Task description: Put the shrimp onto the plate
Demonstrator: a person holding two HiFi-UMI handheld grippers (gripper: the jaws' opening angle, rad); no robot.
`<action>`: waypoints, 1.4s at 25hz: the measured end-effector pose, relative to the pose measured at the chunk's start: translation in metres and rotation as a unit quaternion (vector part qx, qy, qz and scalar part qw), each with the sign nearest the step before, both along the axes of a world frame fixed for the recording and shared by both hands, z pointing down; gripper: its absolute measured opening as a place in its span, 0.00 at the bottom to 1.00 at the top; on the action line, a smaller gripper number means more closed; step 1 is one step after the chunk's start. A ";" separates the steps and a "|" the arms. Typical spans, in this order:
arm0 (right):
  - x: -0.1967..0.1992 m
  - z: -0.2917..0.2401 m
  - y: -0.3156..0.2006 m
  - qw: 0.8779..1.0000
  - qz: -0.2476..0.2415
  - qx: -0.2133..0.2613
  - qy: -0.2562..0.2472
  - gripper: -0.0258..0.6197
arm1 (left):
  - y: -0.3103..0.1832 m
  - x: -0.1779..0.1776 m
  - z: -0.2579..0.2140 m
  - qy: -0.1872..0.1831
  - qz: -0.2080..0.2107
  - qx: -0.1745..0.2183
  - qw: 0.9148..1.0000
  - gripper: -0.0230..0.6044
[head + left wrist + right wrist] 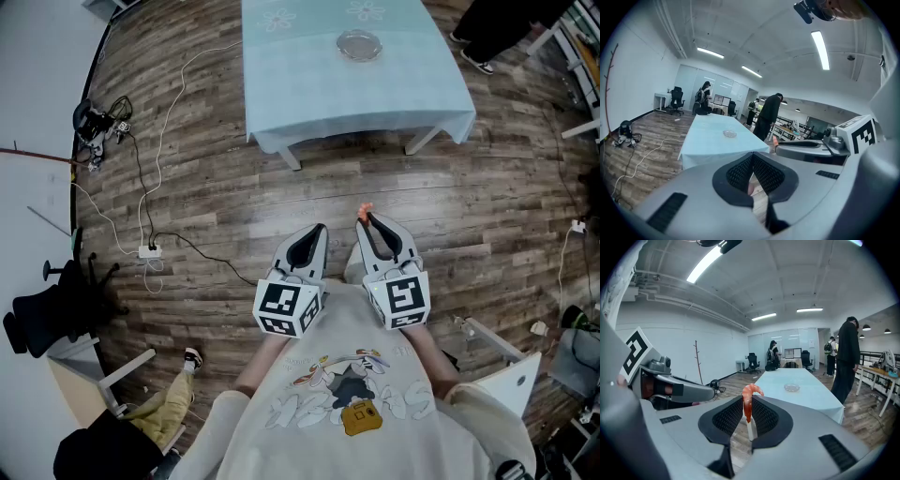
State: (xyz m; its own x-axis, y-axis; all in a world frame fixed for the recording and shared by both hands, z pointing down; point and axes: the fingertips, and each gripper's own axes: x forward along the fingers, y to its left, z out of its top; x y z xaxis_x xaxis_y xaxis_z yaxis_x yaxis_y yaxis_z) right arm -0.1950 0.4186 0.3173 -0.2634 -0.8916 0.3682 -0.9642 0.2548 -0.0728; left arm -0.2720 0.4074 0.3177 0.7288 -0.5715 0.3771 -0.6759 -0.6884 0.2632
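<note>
One shrimp (748,405) is pinched thinly in our right gripper (747,414); left gripper (753,164) pressed together, empty. Walking to the plate (791,388) may shake it loose.

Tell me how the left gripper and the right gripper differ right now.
The right gripper is shut on a shrimp; the left gripper is shut on nothing. The right gripper's tip reaches slightly nearer the table than the left gripper's. Both hang side by side over the floor, short of the table and its plate.
</note>
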 end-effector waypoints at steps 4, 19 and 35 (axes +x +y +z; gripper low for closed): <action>0.025 -0.006 -0.011 1.000 -0.006 0.006 0.002 0.16 | -0.010 0.026 -0.001 0.001 0.000 -0.004 1.000 0.05; 0.110 0.028 -0.013 0.999 0.000 -0.016 -0.042 0.16 | -0.013 0.100 0.021 -0.031 0.001 -0.021 0.999 0.05; 0.156 0.039 -0.024 0.996 0.067 -0.023 -0.057 0.16 | -0.032 0.135 0.033 -0.037 0.040 -0.031 0.998 0.05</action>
